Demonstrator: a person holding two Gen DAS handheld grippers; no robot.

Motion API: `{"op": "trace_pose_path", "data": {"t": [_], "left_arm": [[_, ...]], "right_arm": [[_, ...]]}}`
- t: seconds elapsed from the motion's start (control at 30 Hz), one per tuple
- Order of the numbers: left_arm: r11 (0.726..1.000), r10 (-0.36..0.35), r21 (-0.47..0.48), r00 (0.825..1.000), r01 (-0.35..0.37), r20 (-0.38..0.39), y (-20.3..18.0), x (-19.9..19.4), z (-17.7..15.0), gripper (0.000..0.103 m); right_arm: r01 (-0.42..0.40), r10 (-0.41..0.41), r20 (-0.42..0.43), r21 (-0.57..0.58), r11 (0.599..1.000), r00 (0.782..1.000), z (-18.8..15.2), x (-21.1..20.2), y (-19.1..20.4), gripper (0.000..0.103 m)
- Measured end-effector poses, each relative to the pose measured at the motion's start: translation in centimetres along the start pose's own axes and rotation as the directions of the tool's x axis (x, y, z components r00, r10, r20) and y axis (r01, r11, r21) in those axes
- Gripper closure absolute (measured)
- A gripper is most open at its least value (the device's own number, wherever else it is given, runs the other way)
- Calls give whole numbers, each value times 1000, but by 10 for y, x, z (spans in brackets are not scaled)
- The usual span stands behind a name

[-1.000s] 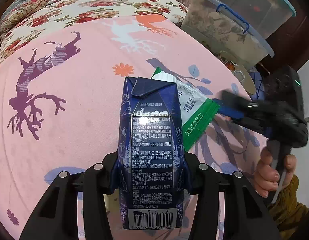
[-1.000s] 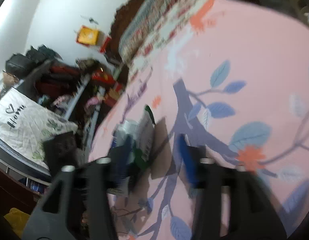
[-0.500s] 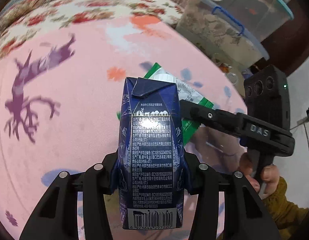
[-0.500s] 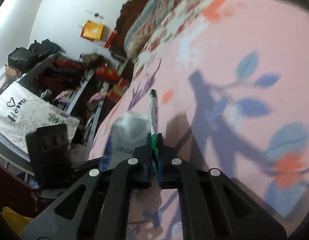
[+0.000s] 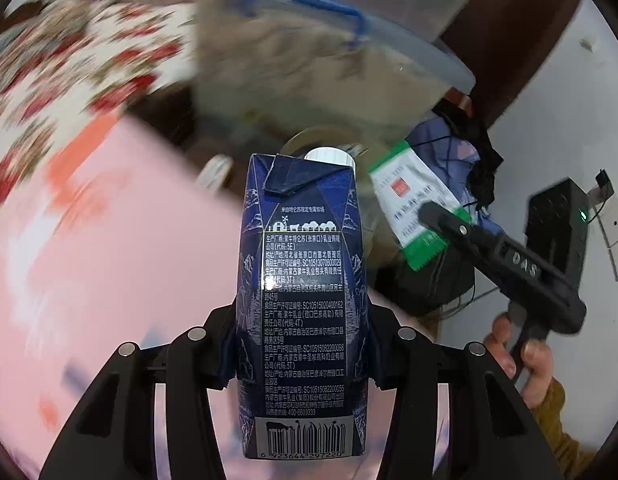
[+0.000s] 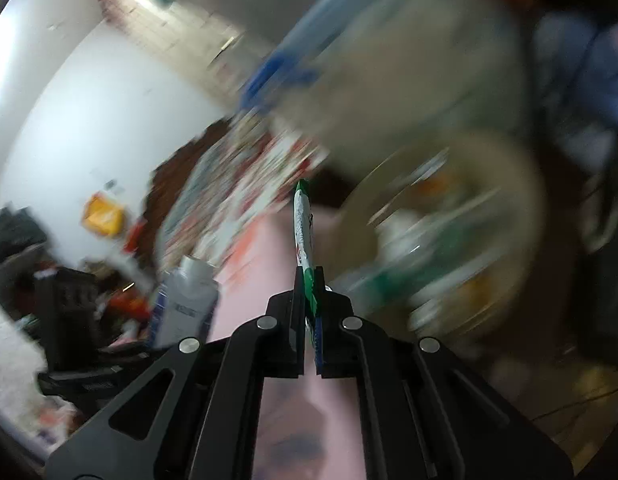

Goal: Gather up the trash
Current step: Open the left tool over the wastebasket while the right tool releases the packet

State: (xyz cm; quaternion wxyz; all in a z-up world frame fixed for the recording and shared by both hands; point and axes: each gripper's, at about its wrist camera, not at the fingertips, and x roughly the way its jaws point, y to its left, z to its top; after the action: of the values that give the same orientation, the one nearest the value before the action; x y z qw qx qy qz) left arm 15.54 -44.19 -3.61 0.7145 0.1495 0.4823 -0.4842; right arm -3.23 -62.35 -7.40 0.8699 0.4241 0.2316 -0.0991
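My left gripper (image 5: 301,344) is shut on a dark blue milk carton (image 5: 301,280), which stands upright between its fingers with the white cap on top. In the left wrist view the right gripper (image 5: 433,216) comes in from the right, shut on the lower edge of a green and white sachet (image 5: 409,196). From the right wrist camera the sachet (image 6: 303,216) shows edge-on, pinched between the fingertips of my right gripper (image 6: 309,280). The carton (image 6: 185,300) is at its left. A round beige bin (image 6: 529,200) with blurred rubbish inside lies ahead on the right.
The pink bedspread (image 5: 109,248) and a floral quilt (image 5: 69,60) lie to the left. Clear storage boxes with a blue latch (image 5: 309,8) stand behind. A pile of blue and black cloth (image 5: 461,148) lies by the white wall. A person's hand (image 5: 525,360) grips the right tool.
The right gripper has shut on the sachet and lifted it off the bedspread. Both grippers have swung right, off the pink bed towards the boxes and the bin. The carton stays gripped.
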Motion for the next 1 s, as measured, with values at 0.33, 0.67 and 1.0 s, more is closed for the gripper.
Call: {"op": "trace_pose_path", "data": {"t": [0.33, 0.67, 1.0], "left_arm": [[998, 55, 14, 998, -55, -41, -37, 90, 80, 29], [999, 30, 14, 998, -31, 47, -33, 20, 45, 26], [998, 61, 0, 990, -62, 124, -16, -66, -44, 26]], "right_arm": [[155, -157, -65, -36, 987, 985, 26, 48, -37, 94], [176, -179, -55, -70, 982, 982, 21, 49, -29, 64], [200, -200, 21, -160, 967, 980, 29, 21, 16, 11]]}}
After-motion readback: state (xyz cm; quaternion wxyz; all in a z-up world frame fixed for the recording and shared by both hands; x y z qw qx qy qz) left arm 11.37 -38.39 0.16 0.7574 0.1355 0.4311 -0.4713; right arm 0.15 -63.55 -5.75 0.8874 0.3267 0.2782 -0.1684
